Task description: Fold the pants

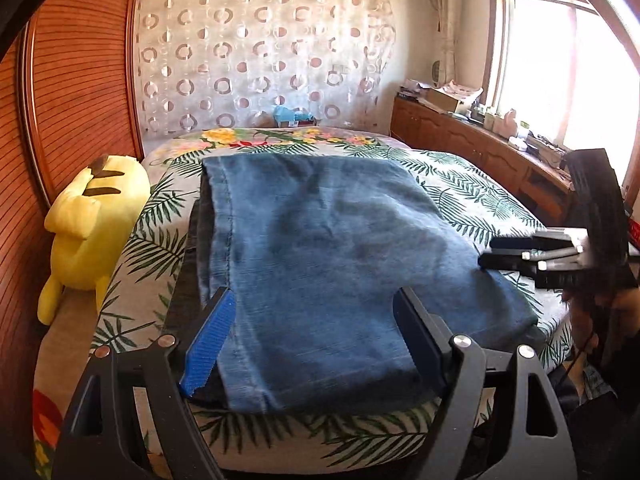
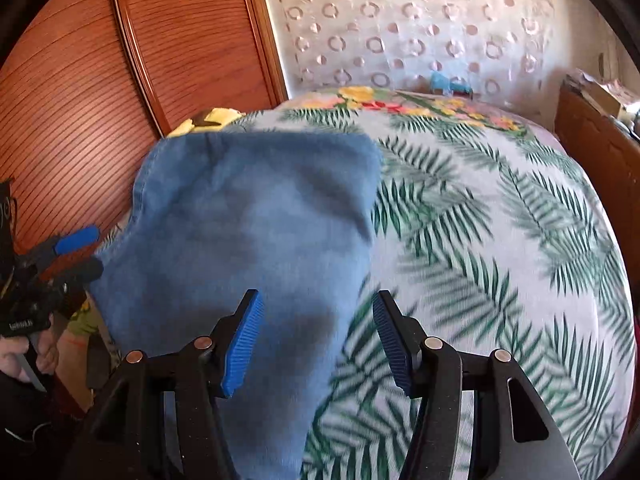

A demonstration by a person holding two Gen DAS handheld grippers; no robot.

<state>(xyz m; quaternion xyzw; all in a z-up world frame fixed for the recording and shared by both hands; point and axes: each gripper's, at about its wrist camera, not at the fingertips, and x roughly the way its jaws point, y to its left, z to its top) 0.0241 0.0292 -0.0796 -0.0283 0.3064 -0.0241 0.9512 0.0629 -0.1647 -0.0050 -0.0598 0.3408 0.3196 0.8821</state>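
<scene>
The blue denim pants (image 1: 320, 248) lie folded in a flat stack on the leaf-print bed (image 1: 472, 188). My left gripper (image 1: 316, 300) is open, its fingers spread above the near part of the pants, holding nothing. My right gripper (image 2: 318, 308) is open and empty, hovering over the right edge of the pants (image 2: 248, 240). The right gripper also shows in the left wrist view (image 1: 520, 252) at the pants' right side. The left gripper shows at the left edge of the right wrist view (image 2: 76, 252).
A yellow plush toy (image 1: 92, 232) lies at the bed's left edge against a wooden wardrobe (image 1: 76, 80). A wooden cabinet (image 1: 480, 144) with clutter stands under the window on the right. A blue item (image 1: 288, 114) sits at the bed's far end.
</scene>
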